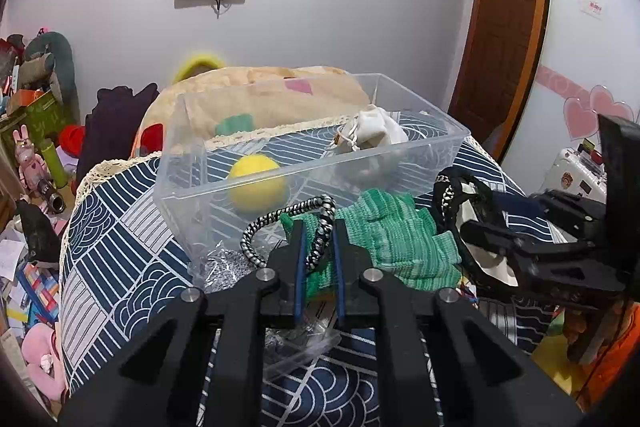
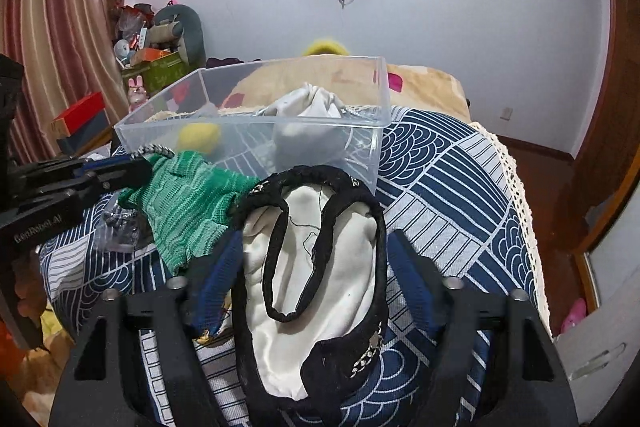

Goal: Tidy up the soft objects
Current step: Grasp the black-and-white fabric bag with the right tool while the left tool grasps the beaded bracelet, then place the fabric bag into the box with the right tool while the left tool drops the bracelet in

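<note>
Quick count: one clear plastic bin (image 1: 304, 163) sits on the patterned bedspread (image 1: 120, 211), and there are two things inside it, one yellow ball (image 1: 256, 187) toward its left side and one white drawstring pouch (image 1: 370, 131) toward its right. Outside the bin, in front of its near wall, I count three soft items plus a crinkly clear bag (image 1: 224, 267): one black-and-white braided cord (image 1: 320, 227), one green knit cloth (image 1: 384, 239), and one cream satin pouch with black trim (image 2: 312, 267).

The left gripper (image 1: 319, 239) has its jaws pinched nearly together on the braided cord, which loops up out of them to the left, just in front of the bin and lying partly over the green cloth.

The right gripper (image 2: 308, 255) is about half open with the cream pouch lying right between its fingers (image 2: 224, 267). The left pad seems to be against the fabric, but I can't tell whether both sides actually press on it. That pouch sits just right of the green cloth, touching it, close to the bin's front wall.
</note>
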A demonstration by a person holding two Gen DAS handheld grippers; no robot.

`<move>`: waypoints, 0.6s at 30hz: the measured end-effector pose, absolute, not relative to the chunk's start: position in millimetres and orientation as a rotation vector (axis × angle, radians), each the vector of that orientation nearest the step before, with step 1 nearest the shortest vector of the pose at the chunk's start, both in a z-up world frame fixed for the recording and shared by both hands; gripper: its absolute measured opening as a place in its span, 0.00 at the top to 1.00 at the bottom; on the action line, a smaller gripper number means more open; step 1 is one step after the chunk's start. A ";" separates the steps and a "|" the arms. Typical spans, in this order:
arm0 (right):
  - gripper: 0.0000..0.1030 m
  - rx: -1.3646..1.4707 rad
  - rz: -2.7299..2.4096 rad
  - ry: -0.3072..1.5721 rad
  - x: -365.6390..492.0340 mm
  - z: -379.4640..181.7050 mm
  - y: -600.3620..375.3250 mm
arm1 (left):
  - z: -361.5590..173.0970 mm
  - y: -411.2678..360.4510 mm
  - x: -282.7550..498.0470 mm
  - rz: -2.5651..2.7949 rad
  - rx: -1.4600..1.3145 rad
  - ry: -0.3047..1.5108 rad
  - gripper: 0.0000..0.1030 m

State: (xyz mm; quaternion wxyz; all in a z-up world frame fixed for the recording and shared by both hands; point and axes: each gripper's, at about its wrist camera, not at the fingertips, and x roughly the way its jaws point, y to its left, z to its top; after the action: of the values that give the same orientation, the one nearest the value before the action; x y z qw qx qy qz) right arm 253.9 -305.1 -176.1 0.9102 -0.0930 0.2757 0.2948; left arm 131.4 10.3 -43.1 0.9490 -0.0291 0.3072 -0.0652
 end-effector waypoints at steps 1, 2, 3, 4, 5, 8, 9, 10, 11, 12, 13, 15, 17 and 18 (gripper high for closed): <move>0.57 -0.195 0.613 0.577 254.0 -176.9 -305.3 | -42.4 11.5 129.5 -0.127 -0.058 0.622 0.93; 0.71 -0.191 0.622 0.588 254.3 -177.7 -306.0 | -42.0 12.8 128.1 -0.125 -0.059 0.619 0.93; 0.82 -0.189 0.626 0.596 255.3 -178.4 -306.2 | -41.4 13.6 126.5 -0.127 -0.062 0.615 0.94; 0.84 -0.189 0.629 0.600 255.2 -179.2 -307.2 | -41.0 14.0 125.4 -0.128 -0.064 0.613 0.94; 0.86 -0.186 0.634 0.600 254.5 -179.3 -307.5 | -39.7 15.0 123.2 -0.124 -0.067 0.607 0.94; 0.90 -0.193 0.636 0.581 250.8 -177.2 -309.1 | -34.6 17.2 118.3 -0.112 -0.073 0.592 0.94; 0.91 -0.197 0.631 0.569 248.6 -175.9 -309.7 | -32.7 18.1 117.2 -0.112 -0.076 0.587 0.94; 0.91 -0.201 0.626 0.555 245.9 -174.0 -310.7 | -29.4 19.9 114.5 -0.109 -0.080 0.578 0.94; 0.92 -0.201 0.626 0.544 243.2 -171.6 -311.9 | -27.4 21.1 112.9 -0.106 -0.080 0.572 0.94; 0.92 -0.200 0.626 0.536 241.5 -169.6 -312.4 | -24.6 22.3 111.3 -0.103 -0.081 0.563 0.94; 0.92 -0.198 0.621 0.521 238.2 -166.1 -314.4 | -21.6 23.8 109.4 -0.100 -0.082 0.555 0.94; 0.92 -0.194 0.614 0.498 237.9 -159.8 -317.5 | -16.0 26.9 106.4 -0.095 -0.086 0.540 0.94; 0.92 -0.186 0.611 0.475 235.3 -152.3 -320.9 | -10.4 30.2 104.4 -0.092 -0.091 0.526 0.94; 0.92 -0.183 0.607 0.463 234.7 -147.8 -321.5 | -8.0 31.5 104.0 -0.091 -0.092 0.520 0.94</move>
State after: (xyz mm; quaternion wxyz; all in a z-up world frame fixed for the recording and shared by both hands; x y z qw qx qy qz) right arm 234.7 -321.5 -147.8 0.9239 -0.0889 0.2258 0.2959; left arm 104.0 31.5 -8.0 0.9643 -0.0455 0.2571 -0.0450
